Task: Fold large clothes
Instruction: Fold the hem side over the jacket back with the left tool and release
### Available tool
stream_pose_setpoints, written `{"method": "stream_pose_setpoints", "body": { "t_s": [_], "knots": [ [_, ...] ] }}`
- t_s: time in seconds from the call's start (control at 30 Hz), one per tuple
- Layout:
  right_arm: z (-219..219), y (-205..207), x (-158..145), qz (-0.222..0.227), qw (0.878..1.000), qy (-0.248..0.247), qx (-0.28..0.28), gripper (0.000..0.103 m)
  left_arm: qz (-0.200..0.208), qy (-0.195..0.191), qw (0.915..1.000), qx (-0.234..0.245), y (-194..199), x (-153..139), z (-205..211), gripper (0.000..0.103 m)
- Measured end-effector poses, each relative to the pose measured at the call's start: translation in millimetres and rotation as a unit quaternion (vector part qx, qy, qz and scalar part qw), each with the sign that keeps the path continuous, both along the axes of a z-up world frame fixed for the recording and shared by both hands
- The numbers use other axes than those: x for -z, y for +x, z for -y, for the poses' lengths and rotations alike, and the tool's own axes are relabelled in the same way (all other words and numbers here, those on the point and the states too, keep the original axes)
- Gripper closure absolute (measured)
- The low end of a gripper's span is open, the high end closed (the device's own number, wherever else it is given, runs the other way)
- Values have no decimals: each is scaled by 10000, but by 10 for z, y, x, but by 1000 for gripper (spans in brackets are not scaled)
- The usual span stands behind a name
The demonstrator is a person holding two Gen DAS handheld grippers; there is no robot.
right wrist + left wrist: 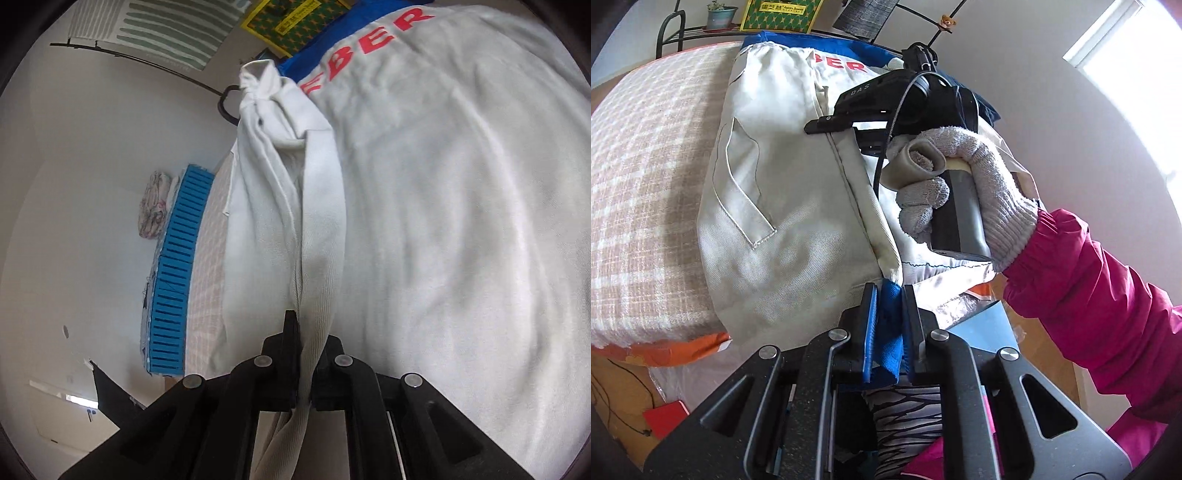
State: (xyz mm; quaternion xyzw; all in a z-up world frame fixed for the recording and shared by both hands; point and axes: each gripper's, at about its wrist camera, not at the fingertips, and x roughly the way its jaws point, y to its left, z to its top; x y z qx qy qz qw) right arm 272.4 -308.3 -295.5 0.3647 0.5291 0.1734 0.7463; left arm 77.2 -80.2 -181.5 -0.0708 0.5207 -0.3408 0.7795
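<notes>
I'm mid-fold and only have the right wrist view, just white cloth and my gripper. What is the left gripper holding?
Observer: The left gripper is shut on a blue fabric edge of the white garment, at the near side of the bed.
Operator: What is the garment lying on?
Observer: A beige checked bedcover, bare to the garment's left in the left wrist view.
Operator: Can you see my right hand from there?
Observer: Yes, a grey knit glove with a pink sleeve holds the handle of the right gripper above the garment's right side.
</notes>
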Motion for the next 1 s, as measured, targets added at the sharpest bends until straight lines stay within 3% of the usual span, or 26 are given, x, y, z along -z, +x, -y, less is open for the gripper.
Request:
{"method": "stream_pose_setpoints", "body": {
  "t_s": [0.17,0.3,0.37,0.53,0.7,0.77,0.93,1.0],
  "knots": [
    [-67,72,-89,71,9992,-300,-269,98,-38,-112,9996,265,-154,-124,64,95],
    [-48,96,-340,189,9973,-406,-581,79,151,-227,9990,360,-308,-289,-76,95],
    [25,23,-549,352,9953,-530,-724,72,224,-253,9990,294,-353,-395,-242,95],
    [242,-393,-993,745,9897,-671,-1026,67,438,-181,9985,-286,-216,-510,-731,95],
    [302,-862,-1065,846,9859,-838,-1173,64,165,-201,9943,-1037,264,-258,-1017,95],
    [315,-1023,-996,840,9857,-867,-1172,64,248,-101,9919,-1239,441,-153,-1005,95],
    [355,-1351,-807,796,9847,-1067,-1122,65,-54,-270,9916,-1266,744,224,-709,95],
    [410,-1399,-783,772,9863,-1022,-1041,65,-123,-5,9948,-1012,749,379,-477,95]
  ]
}}
